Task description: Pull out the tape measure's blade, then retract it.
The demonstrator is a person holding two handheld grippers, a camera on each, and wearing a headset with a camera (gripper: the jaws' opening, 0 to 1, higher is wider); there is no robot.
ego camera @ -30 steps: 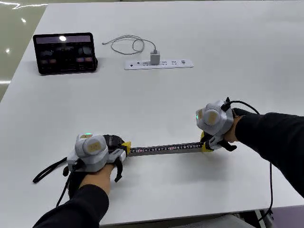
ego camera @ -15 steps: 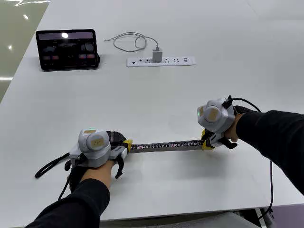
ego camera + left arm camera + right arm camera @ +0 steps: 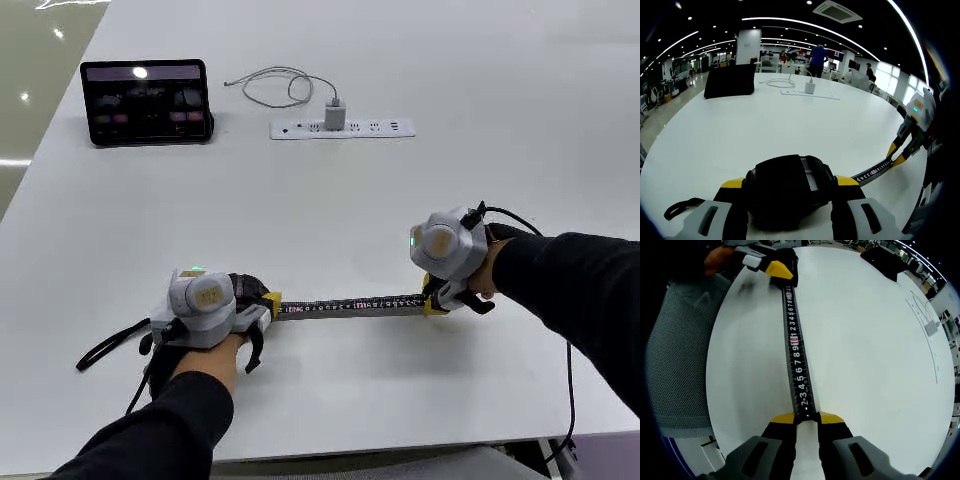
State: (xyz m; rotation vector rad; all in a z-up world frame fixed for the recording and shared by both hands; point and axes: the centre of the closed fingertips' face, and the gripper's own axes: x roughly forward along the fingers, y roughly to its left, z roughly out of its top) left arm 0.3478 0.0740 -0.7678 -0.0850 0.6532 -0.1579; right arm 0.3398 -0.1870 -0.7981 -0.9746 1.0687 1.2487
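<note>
Two grippers are sitting slightly nearer each other than a second ago, and the bared stretch of blade (image 3: 350,304) between them is showing a little shorter. The left gripper (image 3: 790,181) is clamping the black tape measure case (image 3: 787,192) between its yellow-tipped fingers, low on the white table (image 3: 330,220). The right gripper (image 3: 807,417) is pinching the blade's free end, its fingers drawn narrow onto the strip. The blade's long axis is running straight from the left fingertips to the right fingertips, crosswise before the person. The case's mouth is pointing toward the right gripper, and the printed numbers are climbing away from the right fingertips.
</note>
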